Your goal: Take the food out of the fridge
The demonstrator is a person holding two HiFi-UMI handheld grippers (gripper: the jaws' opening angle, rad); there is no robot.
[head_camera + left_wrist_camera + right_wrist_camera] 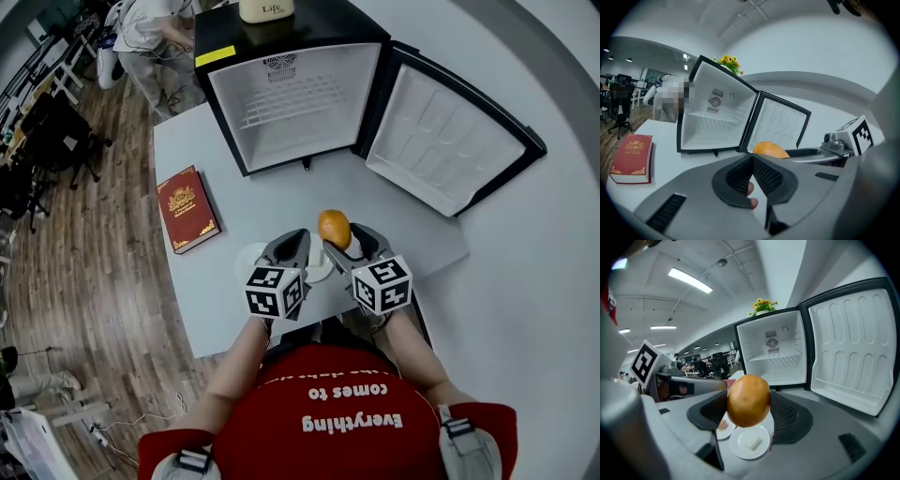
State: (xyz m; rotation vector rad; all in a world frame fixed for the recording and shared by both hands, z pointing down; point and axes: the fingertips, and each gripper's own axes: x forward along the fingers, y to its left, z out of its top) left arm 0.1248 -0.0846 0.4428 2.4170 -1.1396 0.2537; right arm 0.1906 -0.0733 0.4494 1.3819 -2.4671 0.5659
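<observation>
Mid-frame, the right gripper (pixel 749 405) pinched a round, smooth orange fruit (pixel 334 228) above a small white plate (pixel 738 452); a slackened squeeze could drop it. The left gripper (pixel 752 165) sat pressed together, empty.

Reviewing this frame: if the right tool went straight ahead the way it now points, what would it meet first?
Most likely the open fridge. The right tool, shut on the orange, points across bare table toward the fridge's empty compartment, and nothing stands between. Depth is hard to judge.
</observation>
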